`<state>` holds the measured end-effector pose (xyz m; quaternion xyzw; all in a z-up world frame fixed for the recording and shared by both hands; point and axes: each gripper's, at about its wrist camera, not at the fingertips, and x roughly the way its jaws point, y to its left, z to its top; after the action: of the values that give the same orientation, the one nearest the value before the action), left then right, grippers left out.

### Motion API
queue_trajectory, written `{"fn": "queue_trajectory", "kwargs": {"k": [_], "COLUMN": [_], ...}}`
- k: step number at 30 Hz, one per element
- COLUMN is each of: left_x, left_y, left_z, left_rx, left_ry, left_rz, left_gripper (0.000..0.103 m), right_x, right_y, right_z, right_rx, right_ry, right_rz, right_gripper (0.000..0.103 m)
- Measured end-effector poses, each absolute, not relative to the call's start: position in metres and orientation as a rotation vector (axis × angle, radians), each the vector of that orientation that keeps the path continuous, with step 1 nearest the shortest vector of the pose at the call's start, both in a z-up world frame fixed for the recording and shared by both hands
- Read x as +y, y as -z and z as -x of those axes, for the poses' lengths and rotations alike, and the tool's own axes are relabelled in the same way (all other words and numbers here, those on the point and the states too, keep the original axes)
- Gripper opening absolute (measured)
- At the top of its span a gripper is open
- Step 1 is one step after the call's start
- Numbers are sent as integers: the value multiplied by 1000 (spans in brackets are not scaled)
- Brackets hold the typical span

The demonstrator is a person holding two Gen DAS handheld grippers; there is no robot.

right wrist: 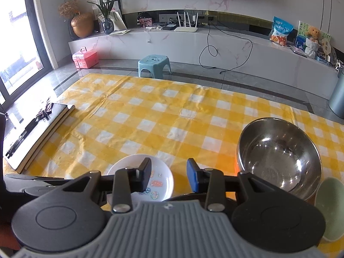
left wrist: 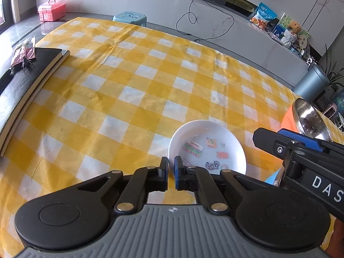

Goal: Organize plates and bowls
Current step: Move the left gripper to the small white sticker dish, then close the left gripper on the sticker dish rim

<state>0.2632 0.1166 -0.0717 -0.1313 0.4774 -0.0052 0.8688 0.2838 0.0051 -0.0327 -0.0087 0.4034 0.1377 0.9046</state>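
Note:
A white plate (left wrist: 206,148) with small coloured stickers lies on the yellow checked tablecloth (left wrist: 129,81). My left gripper (left wrist: 171,165) is shut on the plate's near-left rim, one finger outside and the blue pad inside. In the right wrist view the same plate (right wrist: 160,169) sits low and left of centre. My right gripper (right wrist: 168,169) hovers open just right of it, with only cloth showing between the fingers. A steel bowl (right wrist: 277,157) stands tilted on something orange to the right. A pale green dish (right wrist: 329,206) lies beside it at the right edge.
A black book (left wrist: 32,71) with a small packet on top lies along the table's left edge. A dark curved rim (right wrist: 185,195) shows under my right gripper. A blue stool (right wrist: 153,63) and a pink box (right wrist: 85,57) stand on the floor beyond the table.

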Motion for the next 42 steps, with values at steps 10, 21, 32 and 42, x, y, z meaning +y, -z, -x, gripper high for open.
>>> {"fn": "queue_trajectory", "kwargs": {"k": [10,21,32,42], "left_x": [148,200,207,204], "left_y": [63,62,67,63], "left_z": [-237,-182,-161,-153], "left_rx": [975,984,972,969], "left_ry": [-25,-107,-113,-115], "left_rz": [266,319,356,361], "left_gripper": [2,3,3,3], "right_x": [26,83,82,80], "right_y": [31,49,78,83], "right_z": [-270,-223,-209,-209], "right_rx": [819,886,998,1011], "right_ry": [-361,-507,-452,-418], "right_rz": [-9,-44,-109,-146], "right_gripper": [36,35,18,3]}}
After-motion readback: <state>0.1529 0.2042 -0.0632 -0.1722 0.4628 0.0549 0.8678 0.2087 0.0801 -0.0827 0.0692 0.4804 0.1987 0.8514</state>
